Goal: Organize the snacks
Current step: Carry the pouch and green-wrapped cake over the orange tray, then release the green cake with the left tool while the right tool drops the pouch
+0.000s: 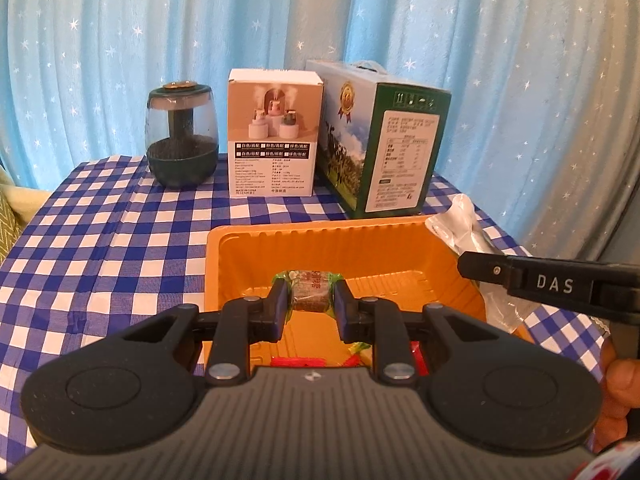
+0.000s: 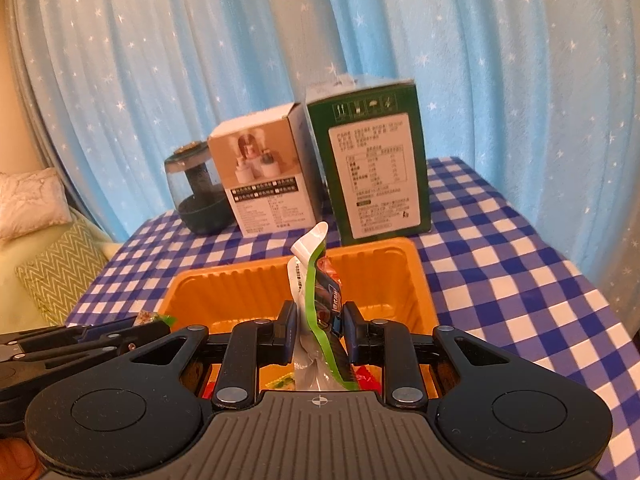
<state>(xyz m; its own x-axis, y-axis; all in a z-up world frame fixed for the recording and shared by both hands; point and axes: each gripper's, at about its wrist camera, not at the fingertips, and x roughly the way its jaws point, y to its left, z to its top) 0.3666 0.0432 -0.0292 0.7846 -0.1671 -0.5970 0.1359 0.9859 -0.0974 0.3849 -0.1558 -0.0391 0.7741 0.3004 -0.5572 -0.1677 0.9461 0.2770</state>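
An orange plastic tray (image 1: 320, 240) sits on the blue checked tablecloth, and both grippers hover over it. My left gripper (image 1: 309, 298) is shut on a small brown snack in a green-ended wrapper (image 1: 308, 290), held above the tray's floor. My right gripper (image 2: 318, 320) is shut on a tall white and green snack packet (image 2: 310, 272) that stands upright between the pads. In the left wrist view the right gripper (image 1: 480, 266) enters from the right with its packet (image 1: 460, 224) over the tray's right rim. Red and green wrappers (image 1: 304, 361) lie in the tray's near end.
Behind the tray (image 2: 384, 256) stand a dark glass jar-like device (image 1: 183, 136), a white product box (image 1: 274, 132) and a green carton (image 1: 384, 148). A cushion with a green zigzag pattern (image 2: 60, 272) lies left of the table. A blue starred curtain hangs behind.
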